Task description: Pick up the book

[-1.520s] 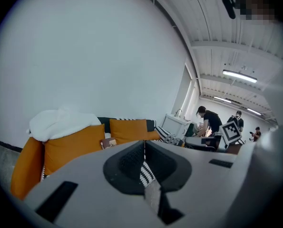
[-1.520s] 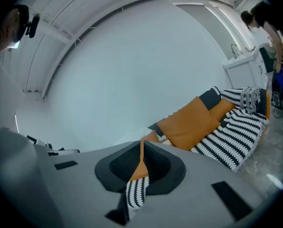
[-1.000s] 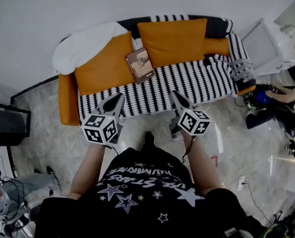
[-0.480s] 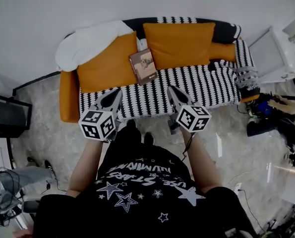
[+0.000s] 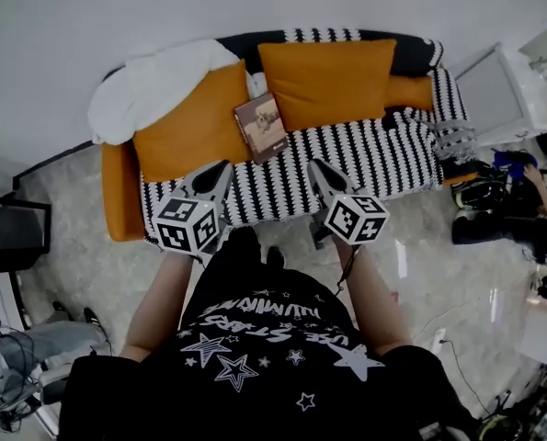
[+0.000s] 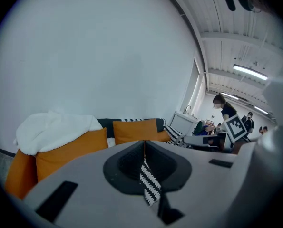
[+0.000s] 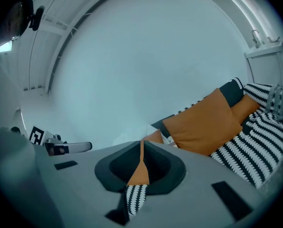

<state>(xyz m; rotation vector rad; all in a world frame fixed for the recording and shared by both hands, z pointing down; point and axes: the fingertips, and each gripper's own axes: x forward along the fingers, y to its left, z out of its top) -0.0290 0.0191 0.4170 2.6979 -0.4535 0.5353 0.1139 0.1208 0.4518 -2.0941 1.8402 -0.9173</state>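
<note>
The book [image 5: 260, 127], brown-covered, lies flat on the black-and-white striped sofa [image 5: 365, 154], in the gap between two orange cushions. My left gripper [image 5: 222, 167] hovers over the sofa's front edge, below and left of the book, shut and empty. The right gripper [image 5: 313, 165] is level with it, below and right of the book, also shut with nothing held. In the left gripper view the jaws [image 6: 144, 144] meet in a thin line against the sofa back. From the right gripper [image 7: 141, 141] I see an orange cushion [image 7: 205, 122]; the book is hidden in both gripper views.
A white blanket [image 5: 149, 85] drapes the sofa's left end over an orange cushion [image 5: 186, 122]. A white cabinet [image 5: 517, 90] stands to the right, with a person [image 5: 540, 191] and bags beside it. A dark screen [image 5: 11, 237] is at the left. Cables lie on the floor.
Both grippers have moved forward to the sofa's front edge, closer to the book, as the person stepped up. Both jaws stayed shut.
</note>
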